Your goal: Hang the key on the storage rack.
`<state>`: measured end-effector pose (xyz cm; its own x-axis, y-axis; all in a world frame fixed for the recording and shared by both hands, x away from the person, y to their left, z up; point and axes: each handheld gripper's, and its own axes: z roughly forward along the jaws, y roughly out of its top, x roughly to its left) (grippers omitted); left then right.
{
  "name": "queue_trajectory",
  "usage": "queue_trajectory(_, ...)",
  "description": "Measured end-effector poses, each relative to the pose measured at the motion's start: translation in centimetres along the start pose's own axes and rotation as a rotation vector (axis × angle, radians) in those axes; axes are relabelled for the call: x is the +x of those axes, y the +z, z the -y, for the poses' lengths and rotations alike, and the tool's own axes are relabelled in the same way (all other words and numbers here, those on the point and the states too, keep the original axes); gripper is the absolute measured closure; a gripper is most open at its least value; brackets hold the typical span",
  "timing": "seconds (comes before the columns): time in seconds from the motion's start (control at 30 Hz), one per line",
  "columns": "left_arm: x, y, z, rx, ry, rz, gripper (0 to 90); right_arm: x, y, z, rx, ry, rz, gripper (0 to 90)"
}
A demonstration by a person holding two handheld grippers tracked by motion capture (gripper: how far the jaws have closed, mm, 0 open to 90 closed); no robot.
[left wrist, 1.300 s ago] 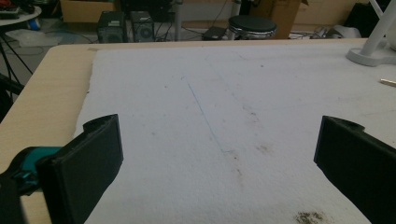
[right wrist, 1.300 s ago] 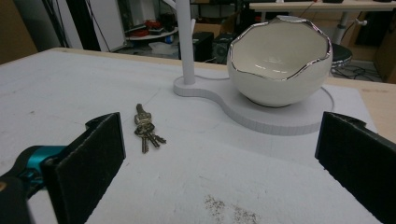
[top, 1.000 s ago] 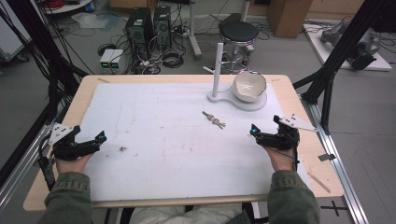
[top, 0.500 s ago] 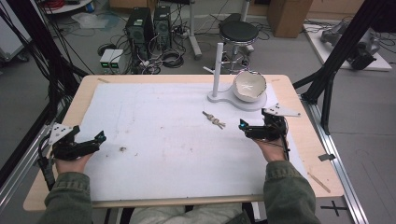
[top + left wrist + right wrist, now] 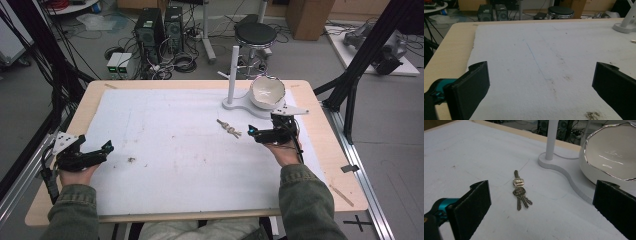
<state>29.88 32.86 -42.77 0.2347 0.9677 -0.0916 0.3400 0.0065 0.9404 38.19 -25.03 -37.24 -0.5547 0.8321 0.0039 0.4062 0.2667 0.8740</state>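
Note:
A small bunch of keys [image 5: 229,128] [image 5: 519,192] lies flat on the white mat, left of a white stand base. My right gripper [image 5: 251,134] is open, just right of the keys, its jaws pointing left at them; in the right gripper view the keys lie ahead between the two black jaws, a short way off. A white bowl with a silver rim [image 5: 267,92] [image 5: 610,155] sits on the stand base [image 5: 239,106], beside a white upright post [image 5: 232,72]. My left gripper [image 5: 106,148] is open near the mat's left edge, holding nothing.
The white mat [image 5: 175,150] covers most of the wooden table [image 5: 330,150]. A small dark stain [image 5: 131,160] [image 5: 592,115] marks the mat near the left gripper. Beyond the table's far edge are computer towers, cables and a stool [image 5: 255,34].
My right gripper has moved left and forward toward the keys, from the table's right side. The left gripper has barely moved.

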Motion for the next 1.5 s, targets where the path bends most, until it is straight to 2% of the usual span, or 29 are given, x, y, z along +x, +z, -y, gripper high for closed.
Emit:
queue_trajectory(0.37, 0.0, 0.1, 0.0, 0.003, -0.001, 0.004, 1.7, 0.1, 1.7, -0.7, 0.047, -0.008, -0.026, 0.6)
queue_trajectory(0.6, 0.1, 0.1, 0.0, 0.005, 0.003, 0.003, 1.7, 0.3, 3.0, -1.7, 0.082, -0.043, -0.043, 0.6)
queue_trajectory(0.8, 0.1, 0.1, 0.0, 0.004, 0.002, 0.003, 1.7, 0.7, 4.1, -2.5, 0.113, -0.052, -0.061, 0.5)
queue_trajectory(1.23, 0.1, 0.1, 0.0, 0.002, -0.002, 0.006, 1.7, 1.6, 6.3, -5.5, 0.157, -0.116, -0.092, 0.6)
queue_trajectory(1.5, 0.4, 0.1, 0.0, -0.012, -0.02, -0.006, 1.7, 2.1, 8.0, -6.1, 0.193, -0.127, -0.105, 0.6)
